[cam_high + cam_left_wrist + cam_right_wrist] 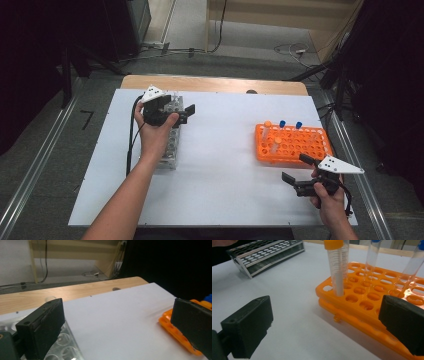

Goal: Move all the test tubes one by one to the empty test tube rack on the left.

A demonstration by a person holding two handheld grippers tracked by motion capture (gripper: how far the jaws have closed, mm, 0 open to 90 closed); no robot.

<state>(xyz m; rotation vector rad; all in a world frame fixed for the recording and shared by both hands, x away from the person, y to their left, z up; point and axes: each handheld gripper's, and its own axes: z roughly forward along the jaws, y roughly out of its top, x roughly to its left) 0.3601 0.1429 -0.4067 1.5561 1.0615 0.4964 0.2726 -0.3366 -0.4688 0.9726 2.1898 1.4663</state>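
An orange tube rack [292,144] stands on the right of the white tabletop [220,165]. It holds an orange-capped tube [336,267] and two blue-capped tubes [282,123]. A clear tube rack [170,145] lies at the left, partly under the person's left hand. My left gripper [182,103] hovers over the far end of that clear rack [65,345], open with nothing between its jaws. My right gripper [295,168] stands open just in front of the orange rack [362,305], and nothing is between its jaws.
A bare wooden strip [215,84] runs along the table's far edge. Cables [292,49] lie on the floor beyond it. Metal rails [35,170] flank the table on both sides. Open white surface lies between the two racks.
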